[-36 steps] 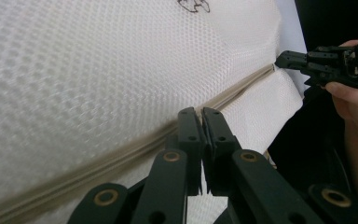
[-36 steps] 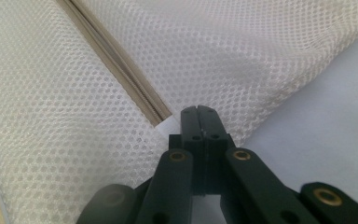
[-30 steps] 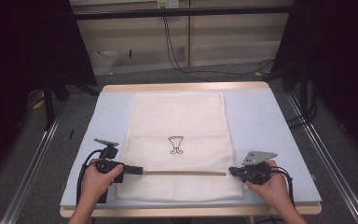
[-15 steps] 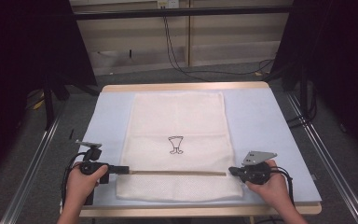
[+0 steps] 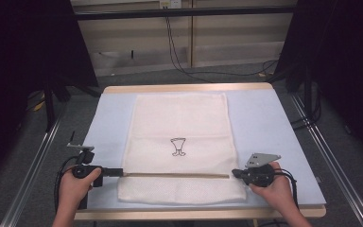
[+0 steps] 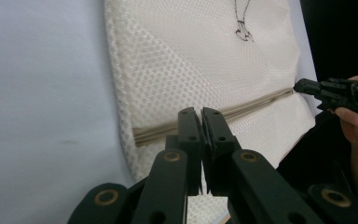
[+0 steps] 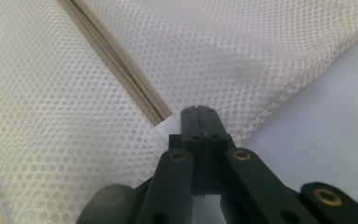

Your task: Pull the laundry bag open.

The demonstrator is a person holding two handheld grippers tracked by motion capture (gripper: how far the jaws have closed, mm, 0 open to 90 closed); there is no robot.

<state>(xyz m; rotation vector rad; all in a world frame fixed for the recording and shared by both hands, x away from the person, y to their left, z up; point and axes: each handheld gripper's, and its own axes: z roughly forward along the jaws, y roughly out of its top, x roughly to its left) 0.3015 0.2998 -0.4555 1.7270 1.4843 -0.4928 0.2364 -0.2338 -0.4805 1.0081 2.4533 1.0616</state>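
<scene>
Pinching zipper [image 5: 175, 175] ends: both hand-held grippers, mesh bag [image 5: 179, 123] flat.

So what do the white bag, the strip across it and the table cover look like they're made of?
The bag looks like soft synthetic mesh, matte cream: regular small holes over the whole surface. The strip seems to be a woven beige zipper tape, with fine teeth along its middle line. The table cover is a smooth, matte pale blue sheet, possibly plastic or coated board; the look leaves that open.
</scene>
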